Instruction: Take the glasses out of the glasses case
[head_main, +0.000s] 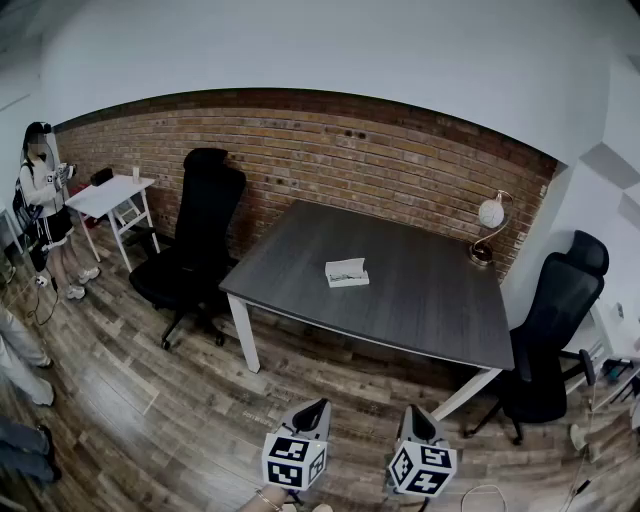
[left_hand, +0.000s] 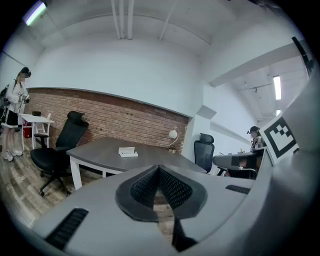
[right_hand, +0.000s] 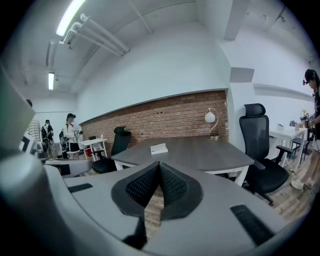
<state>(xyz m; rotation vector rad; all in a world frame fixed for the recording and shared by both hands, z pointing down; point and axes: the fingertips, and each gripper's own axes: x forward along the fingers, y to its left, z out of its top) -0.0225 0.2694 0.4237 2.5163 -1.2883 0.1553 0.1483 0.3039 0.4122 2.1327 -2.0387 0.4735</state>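
The white glasses case (head_main: 347, 271) lies near the middle of the dark grey tabletop (head_main: 410, 305), well apart from both grippers; it looks open, though what is inside is too small to make out. The left gripper (head_main: 312, 410) and the right gripper (head_main: 416, 418) hang side by side over the wooden floor (head_main: 150, 400) short of the table, each with its jaws pressed together and nothing between them. A globe desk lamp (head_main: 489, 225) stands at the tabletop's far right corner before the brick wall (head_main: 330, 150).
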